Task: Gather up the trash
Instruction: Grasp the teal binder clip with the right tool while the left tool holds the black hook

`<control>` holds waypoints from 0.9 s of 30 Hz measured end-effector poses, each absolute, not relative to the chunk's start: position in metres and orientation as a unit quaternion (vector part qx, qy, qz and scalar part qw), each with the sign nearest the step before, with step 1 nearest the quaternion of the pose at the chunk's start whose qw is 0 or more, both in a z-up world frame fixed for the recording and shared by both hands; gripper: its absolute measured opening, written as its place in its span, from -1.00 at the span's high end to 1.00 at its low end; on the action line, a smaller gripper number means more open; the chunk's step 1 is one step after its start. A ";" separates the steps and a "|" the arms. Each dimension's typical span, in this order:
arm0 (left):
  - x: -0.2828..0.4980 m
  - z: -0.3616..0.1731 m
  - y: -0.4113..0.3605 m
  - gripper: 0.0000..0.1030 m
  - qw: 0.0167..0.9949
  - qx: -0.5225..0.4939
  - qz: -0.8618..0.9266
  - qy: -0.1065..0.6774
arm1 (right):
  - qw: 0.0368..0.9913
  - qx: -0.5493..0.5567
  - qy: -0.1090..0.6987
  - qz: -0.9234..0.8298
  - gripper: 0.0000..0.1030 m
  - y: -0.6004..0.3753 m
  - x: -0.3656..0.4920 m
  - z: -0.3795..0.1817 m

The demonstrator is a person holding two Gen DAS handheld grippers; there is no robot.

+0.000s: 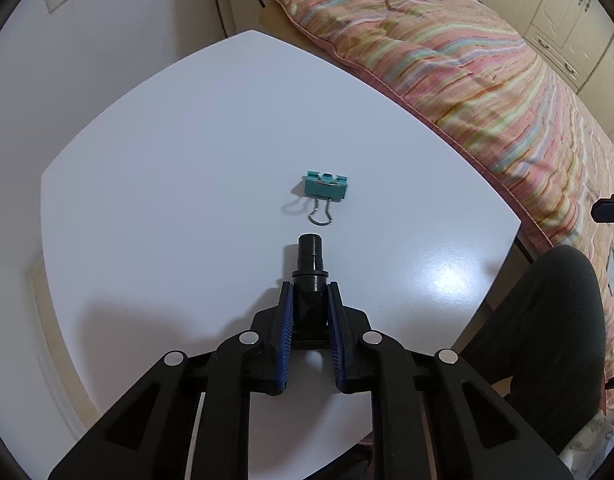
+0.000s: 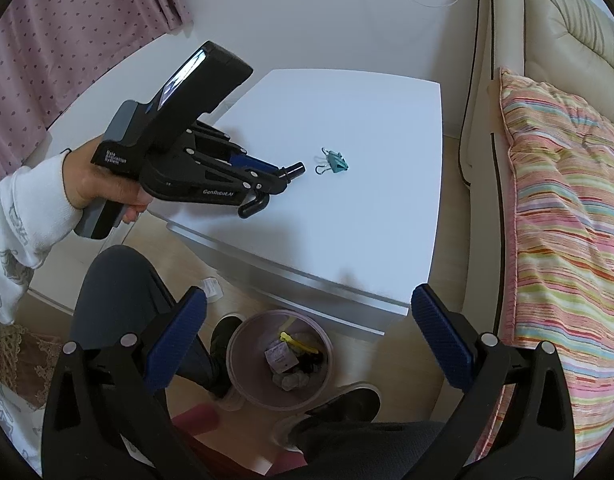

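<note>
Black plastic, a small stepped tube with a hooked tail [image 1: 312,264], is the piece of trash I have in my left gripper [image 1: 311,300]. Its blue pads are closed onto the thick middle of the piece, the round nose sticks out past the fingertips, and the curved end hangs below them in the right wrist view. It looks hard, light and smooth, so I judge it could swivel or slip if squeezed only on the rounded part; the wider collar just ahead of the pads is a good stop and the grip sits well behind it.

Just beyond the tube's nose lies a small teal metal binder clip with wire handles [image 1: 325,189], flat on the white square table [image 1: 167,168]. That one should be stiff and springy, best taken across its folded body, not by the thin loops.

Below the table's near edge, on the floor, stands a round translucent pink bin [image 2: 243,344] with scraps already inside. My right gripper [image 2: 307,336] hovers over the bin, jaws wide apart and holding nothing.
</note>
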State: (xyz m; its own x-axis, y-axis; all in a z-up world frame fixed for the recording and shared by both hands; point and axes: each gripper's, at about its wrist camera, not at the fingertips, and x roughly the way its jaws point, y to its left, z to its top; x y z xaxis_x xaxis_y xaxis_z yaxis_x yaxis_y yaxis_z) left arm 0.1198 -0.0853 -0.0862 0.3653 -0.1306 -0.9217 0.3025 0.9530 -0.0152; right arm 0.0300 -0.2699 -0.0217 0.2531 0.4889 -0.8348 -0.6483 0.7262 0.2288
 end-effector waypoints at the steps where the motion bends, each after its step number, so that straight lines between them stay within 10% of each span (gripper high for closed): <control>1: 0.119 -0.086 -0.083 0.68 0.825 0.075 -0.128 0.545 | 0.788 -0.081 0.493 0.361 -0.94 -0.269 0.031 -0.021; 27: 0.080 -0.047 -0.040 0.68 0.861 0.005 -0.094 0.499 | 0.760 -0.214 0.473 0.392 -0.94 -0.179 0.119 -0.020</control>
